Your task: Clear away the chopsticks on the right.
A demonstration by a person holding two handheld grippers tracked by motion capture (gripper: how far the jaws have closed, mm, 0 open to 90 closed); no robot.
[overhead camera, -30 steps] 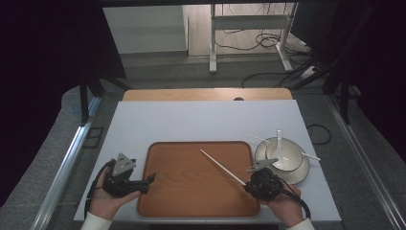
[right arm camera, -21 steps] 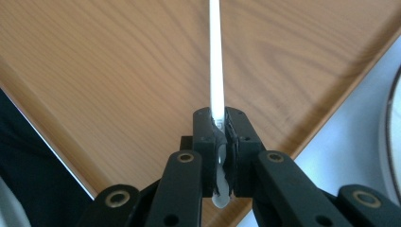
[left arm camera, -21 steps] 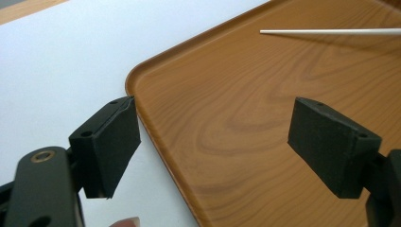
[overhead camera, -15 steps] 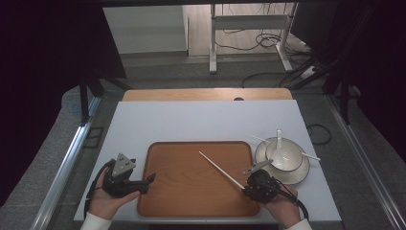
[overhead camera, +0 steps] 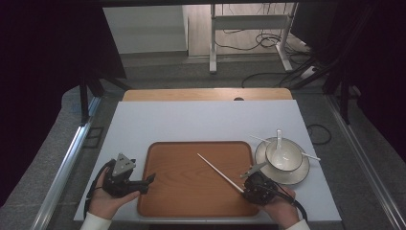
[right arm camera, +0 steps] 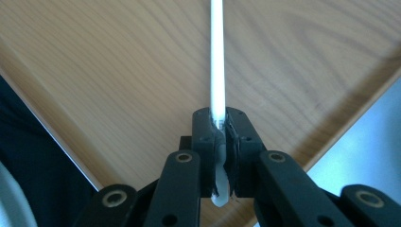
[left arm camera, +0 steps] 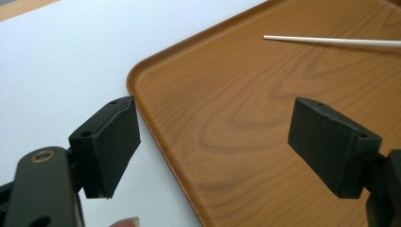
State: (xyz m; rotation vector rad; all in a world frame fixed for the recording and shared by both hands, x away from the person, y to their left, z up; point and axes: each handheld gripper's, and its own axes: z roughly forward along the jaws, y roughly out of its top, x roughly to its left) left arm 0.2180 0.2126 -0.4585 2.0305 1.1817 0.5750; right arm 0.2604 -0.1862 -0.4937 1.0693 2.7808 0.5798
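On the white surface (overhead camera: 206, 120), the left claw (overhead camera: 149, 179) rested at the left edge of a wooden tray (overhead camera: 191, 201), jaws spread wide and holding nothing. Over the tray's bare middle, a white chopstick (overhead camera: 218, 171) slanted up and leftward, nothing blocking it. Its lower end was clenched between the closed jaws of the right claw (overhead camera: 243, 189) near the tray's right edge. Just right of the tray sat a white plate (overhead camera: 293, 175) carrying a bowl (overhead camera: 284, 155) and a spoon (overhead camera: 279, 139).
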